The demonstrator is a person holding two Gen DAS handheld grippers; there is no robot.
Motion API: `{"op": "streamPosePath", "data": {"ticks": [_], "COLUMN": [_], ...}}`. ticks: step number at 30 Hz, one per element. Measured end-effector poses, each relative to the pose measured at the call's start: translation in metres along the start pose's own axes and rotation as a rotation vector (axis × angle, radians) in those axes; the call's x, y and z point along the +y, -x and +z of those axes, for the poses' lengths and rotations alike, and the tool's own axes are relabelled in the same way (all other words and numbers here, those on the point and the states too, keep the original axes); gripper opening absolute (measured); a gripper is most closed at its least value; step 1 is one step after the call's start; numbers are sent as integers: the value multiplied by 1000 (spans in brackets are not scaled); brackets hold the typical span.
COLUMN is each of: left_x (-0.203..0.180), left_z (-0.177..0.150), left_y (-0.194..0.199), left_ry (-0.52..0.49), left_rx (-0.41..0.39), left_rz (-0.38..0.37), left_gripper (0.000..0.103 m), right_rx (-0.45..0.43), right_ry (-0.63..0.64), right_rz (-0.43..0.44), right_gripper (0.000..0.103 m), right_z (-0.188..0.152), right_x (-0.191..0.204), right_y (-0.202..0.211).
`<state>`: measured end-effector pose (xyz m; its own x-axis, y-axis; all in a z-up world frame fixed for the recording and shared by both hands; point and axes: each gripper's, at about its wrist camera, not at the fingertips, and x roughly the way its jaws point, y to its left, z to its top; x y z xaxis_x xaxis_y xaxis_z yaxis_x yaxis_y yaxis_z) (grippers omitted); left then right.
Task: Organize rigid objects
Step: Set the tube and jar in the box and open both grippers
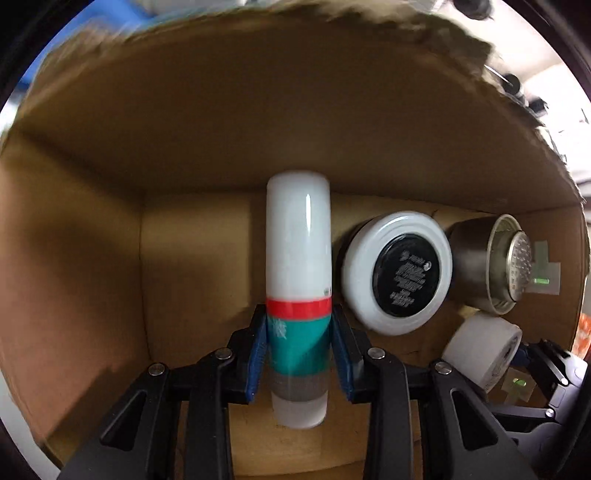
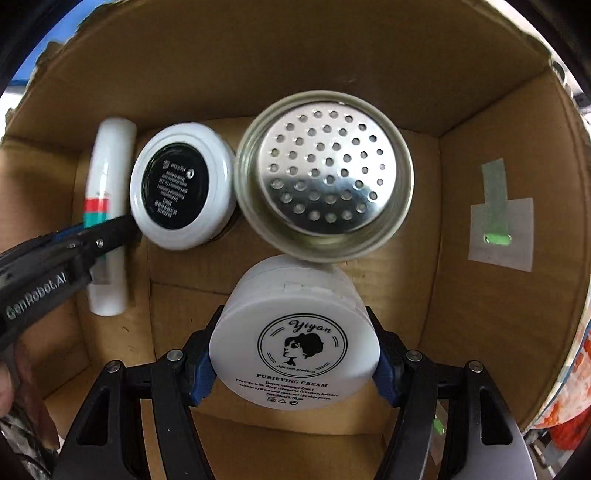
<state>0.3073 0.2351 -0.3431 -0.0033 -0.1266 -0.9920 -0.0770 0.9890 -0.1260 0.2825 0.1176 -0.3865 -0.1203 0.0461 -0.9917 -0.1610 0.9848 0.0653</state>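
Already in the cardboard box (image 2: 480,184) | my left fingers (image 1: 298,341) pinched the tube (image 1: 298,258), right fingers (image 2: 294,363) pinched the cream jar (image 2: 294,343) | risk: jar nudging the perforated metal cup (image 2: 323,173) touching it, toppling the row.

Pretty much everything around is brown cardboard box (image 2: 480,295), walls and floor, with a ragged torn top edge. There's a pale paper patch (image 2: 502,232) with a strip of green tape (image 2: 495,188) stuck on the right-hand wall. Past the rim, a sliver of blue (image 1: 92,26) upper left, and bright, blurry room clutter upper right.
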Motion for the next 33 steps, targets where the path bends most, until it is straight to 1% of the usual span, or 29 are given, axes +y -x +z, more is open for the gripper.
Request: {"op": "streamPosePath", "data": {"ticks": [1,3,7,10,11,12,13,14,15,16,17,18,20,21,22,23,25,28,33], "left_x": [-1,-2,4,5,4,4,8,8,9,9,9,9,11,12,12,11,10,6,-4], "left_z": [1,3,7,7,7,7,4,3,-1,-5,-7,-9,-13,-16,-19,-22,-29,-43,-66], "left_y": [0,0,-1,0,0,1,0,2,3,5,9,12,19,23,27,29,38,53,81], "left_ry": [-2,10,20,25,24,23,21,18,18,18,19,22,31,37,40,42,42,32,19], "left_rx": [5,14,15,19,25,29,28,26,26,27,24,19,11,6,4,5,-4,-39,-95], "left_rz": [-4,-10,-10,-1,10,28,33,46,58,68,75,76,87,80,72,71,78,94,95], "left_gripper": [31,31,31,34,40,43,48,56,60,67,73,76,87,90,95,103,103,103,103], "right_rx": [0,15,19,26,28,30,33,35,38,38,38,40,38,39,40,40,38,22,-25], "right_ry": [-5,-38,-64,-73,-75,-76,-79,-79,-80,-82,-78,-73,-68,-61,-59,-58,-48,-42,-17], "right_rz": [0,27,31,36,37,36,36,37,42,46,48,45,59,76,82,85,97,97,64], "right_gripper": [70,70,70,71,71,71,71,71,72,77,78,79,86,93,95,96,103,103,103], "right_z": [3,7,10,10,12,12,15,16,17,20,20,19,19,18,16,14,9,-1,-23], "right_x": [-2,-7,-13,-21,-22,-23,-23,-23,-24,-20,-20,-19,-16,-15,-15,-14,-13,-15,-15], "right_y": [0,-3,-3,-1,-1,-1,2,4,3,0,3,5,12,16,19,22,29,42,63]}}
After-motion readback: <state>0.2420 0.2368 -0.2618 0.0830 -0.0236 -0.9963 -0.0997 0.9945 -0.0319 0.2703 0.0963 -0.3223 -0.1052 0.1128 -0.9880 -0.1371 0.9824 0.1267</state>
